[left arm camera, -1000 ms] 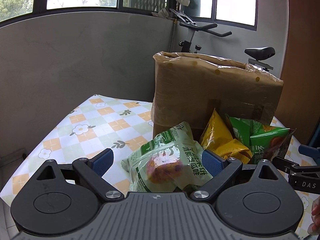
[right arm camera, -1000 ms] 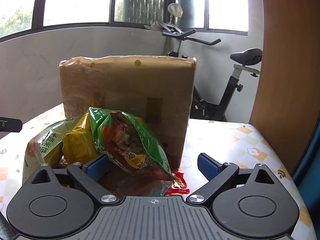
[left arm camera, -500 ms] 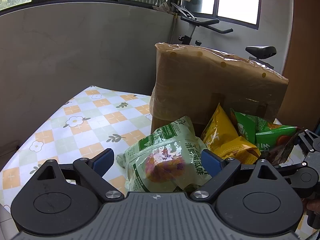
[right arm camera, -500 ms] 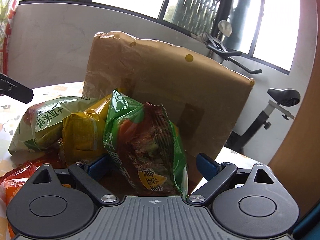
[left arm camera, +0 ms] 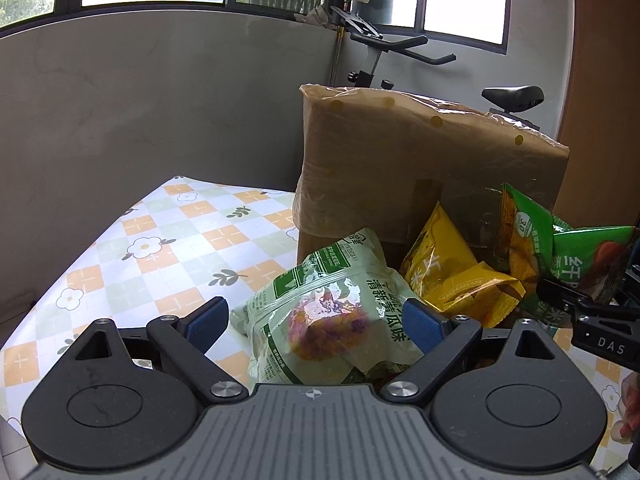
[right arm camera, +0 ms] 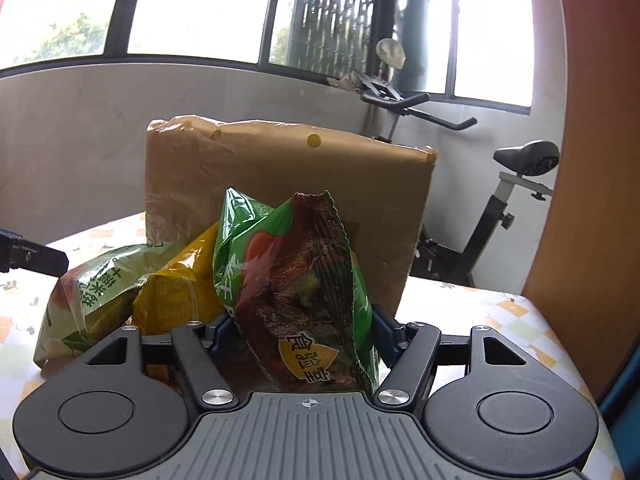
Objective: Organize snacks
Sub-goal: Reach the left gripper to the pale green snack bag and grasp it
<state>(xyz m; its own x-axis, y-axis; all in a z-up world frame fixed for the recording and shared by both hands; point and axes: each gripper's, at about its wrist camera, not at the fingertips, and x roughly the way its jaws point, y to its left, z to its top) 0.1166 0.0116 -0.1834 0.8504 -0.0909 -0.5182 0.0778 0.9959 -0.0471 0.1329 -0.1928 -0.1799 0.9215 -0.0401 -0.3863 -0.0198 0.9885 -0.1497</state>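
A pile of snack bags lies on the checked tablecloth (left arm camera: 160,248) in front of a tall brown wrapped box (left arm camera: 420,160). My right gripper (right arm camera: 304,332) is closing on a green and brown snack bag (right arm camera: 296,280), and both pads press its sides. The bag stands upright between them. Left of it lie a yellow bag (right arm camera: 180,292) and a pale green bag (right arm camera: 96,288). My left gripper (left arm camera: 314,324) is open around the pale green bag (left arm camera: 332,280), its left pad clear of the bag. The yellow bag (left arm camera: 452,280) and the green bag (left arm camera: 580,256) sit to its right.
The brown box (right arm camera: 280,168) stands just behind the snacks. An exercise bike (right arm camera: 520,184) is beyond the table at the right, beside a wooden panel (right arm camera: 592,160). A grey wall closes the far side. The tablecloth stretches bare to the left.
The right gripper's jaws have narrowed onto the green and brown bag, which now stands upright between them. The left gripper has stayed open over the pale green bag.
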